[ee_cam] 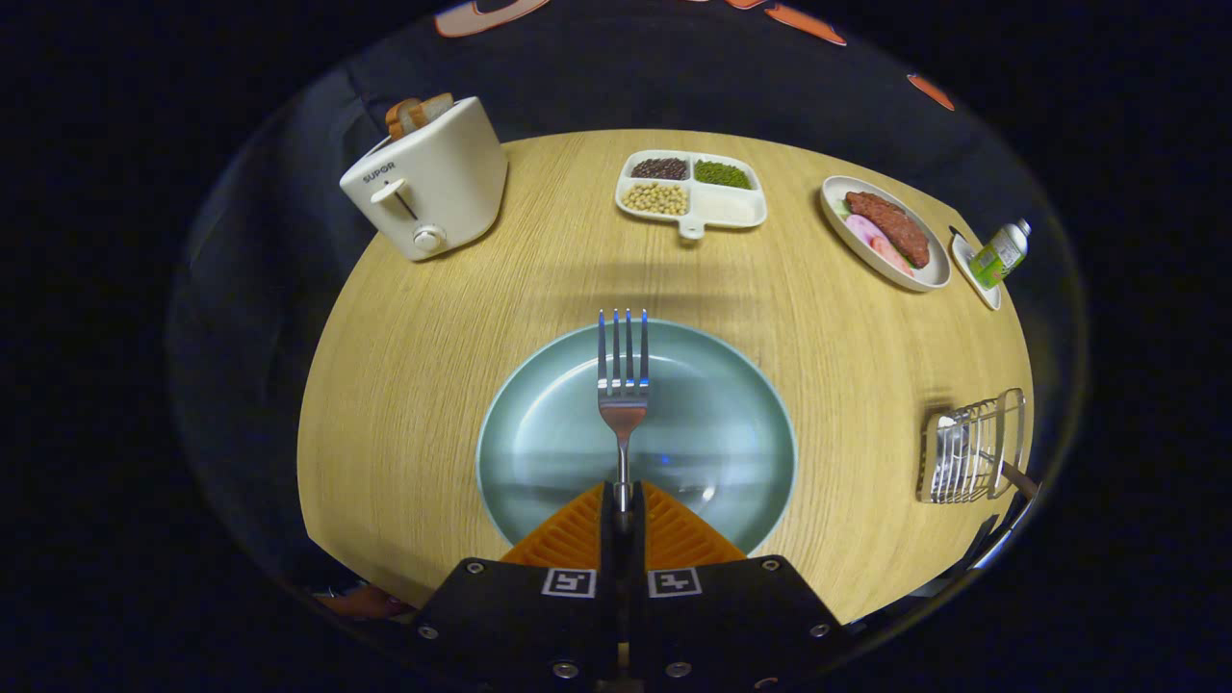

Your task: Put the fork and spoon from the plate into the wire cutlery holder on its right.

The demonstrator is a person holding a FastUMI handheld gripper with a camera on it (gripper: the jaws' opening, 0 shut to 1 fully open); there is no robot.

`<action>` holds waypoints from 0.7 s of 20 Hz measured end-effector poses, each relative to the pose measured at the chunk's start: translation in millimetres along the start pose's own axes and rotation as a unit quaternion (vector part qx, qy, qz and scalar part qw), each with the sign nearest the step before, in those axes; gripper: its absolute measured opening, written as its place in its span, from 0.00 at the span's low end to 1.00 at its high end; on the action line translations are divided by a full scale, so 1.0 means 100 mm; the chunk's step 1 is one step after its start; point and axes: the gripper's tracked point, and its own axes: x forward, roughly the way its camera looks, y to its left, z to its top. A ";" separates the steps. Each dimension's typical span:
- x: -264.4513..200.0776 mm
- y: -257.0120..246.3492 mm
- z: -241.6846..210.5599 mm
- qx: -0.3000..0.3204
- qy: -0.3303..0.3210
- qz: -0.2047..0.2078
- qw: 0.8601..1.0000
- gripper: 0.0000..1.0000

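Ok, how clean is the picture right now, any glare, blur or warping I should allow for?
Gripper view: sharp at the centre, where the gripper is shut on the fork; bright glints on its tines and soft reflections on the plate; fisheye warping bends the table edge and squashes the wire holder out to the right; the toaster casts little shadow.

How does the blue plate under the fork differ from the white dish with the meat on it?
The blue plate is round; the white dish is oval. The blue plate is bare, lying just ahead of the tongs, which are shut on the fork over it; the white dish holds meat and pink slices, far beyond, right. Both rest on the wooden table.
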 end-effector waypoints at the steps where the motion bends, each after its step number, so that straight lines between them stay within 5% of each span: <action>1: -0.08 -0.11 0.03 0.005 -0.009 -0.003 1.000 0.05; 14: -0.91 -1.78 -0.01 0.087 -0.094 -0.068 0.989 0.05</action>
